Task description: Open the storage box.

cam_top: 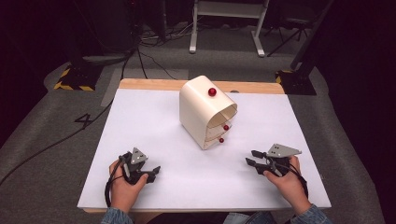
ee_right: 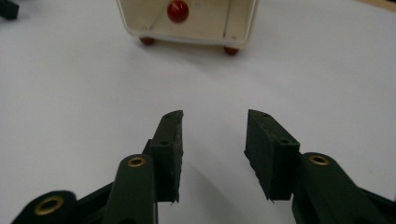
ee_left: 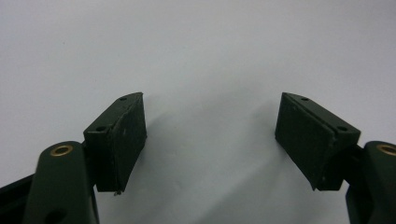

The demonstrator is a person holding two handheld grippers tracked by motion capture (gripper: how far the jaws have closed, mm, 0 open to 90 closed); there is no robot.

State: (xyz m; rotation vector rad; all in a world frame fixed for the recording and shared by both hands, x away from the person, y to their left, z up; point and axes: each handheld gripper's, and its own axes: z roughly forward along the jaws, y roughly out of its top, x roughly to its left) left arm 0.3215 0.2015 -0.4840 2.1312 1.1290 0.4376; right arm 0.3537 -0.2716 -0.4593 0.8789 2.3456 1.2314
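Cream plastic, the little drawer cabinet (cam_top: 208, 112) stands mid-table, far from both my grippers; I judge it light, stiff and slick-walled, so I'd pinch a red knob (ee_right: 178, 10). My left gripper (ee_left: 210, 135) and right gripper (ee_right: 214, 149) hang spread, holding nothing

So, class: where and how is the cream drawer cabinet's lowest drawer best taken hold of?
By its red knob, I'd judge, pinched from the front by the right gripper, whose open jaws already face the cabinet. The knob is the one part sticking out of the flush drawer front, low near the table.
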